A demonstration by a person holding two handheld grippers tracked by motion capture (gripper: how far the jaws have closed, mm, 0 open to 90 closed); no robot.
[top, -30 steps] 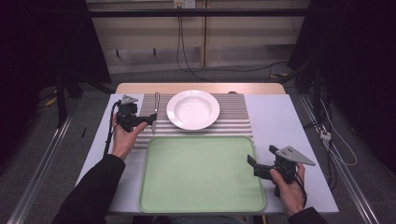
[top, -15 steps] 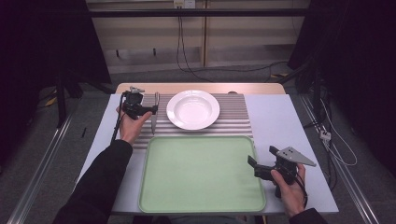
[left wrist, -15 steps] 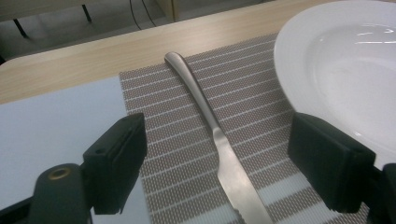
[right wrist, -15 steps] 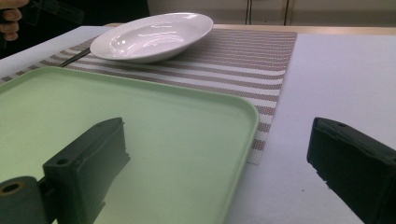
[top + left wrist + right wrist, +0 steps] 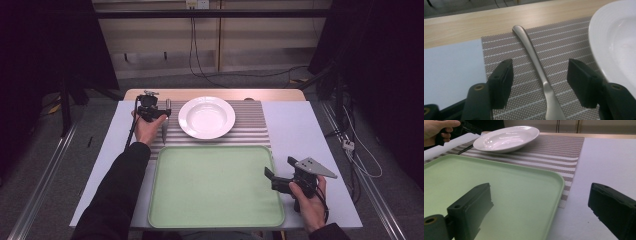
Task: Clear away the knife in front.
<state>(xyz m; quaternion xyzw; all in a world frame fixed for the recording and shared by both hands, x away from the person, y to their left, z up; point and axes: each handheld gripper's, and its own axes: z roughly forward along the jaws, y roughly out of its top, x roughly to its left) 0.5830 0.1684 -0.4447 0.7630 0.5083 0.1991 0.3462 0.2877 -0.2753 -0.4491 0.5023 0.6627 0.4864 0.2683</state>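
Left gripper jaws have just been closing, half open, straddling matte silver metal utensil handle; not yet touching; handle runs lengthwise between them.

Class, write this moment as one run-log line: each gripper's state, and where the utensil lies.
left gripper: open, jaws just closing astride metal utensil handle, pads not touching | utensil: on striped mat, left of white plate | right gripper: open, beside green tray

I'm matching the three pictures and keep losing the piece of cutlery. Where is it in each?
High view: cutlery on the striped mat, left of the plate.
Left gripper view: its handle runs up the middle.
Right gripper view: dark sliver at the plate's left.
Shared landmark: the plate.
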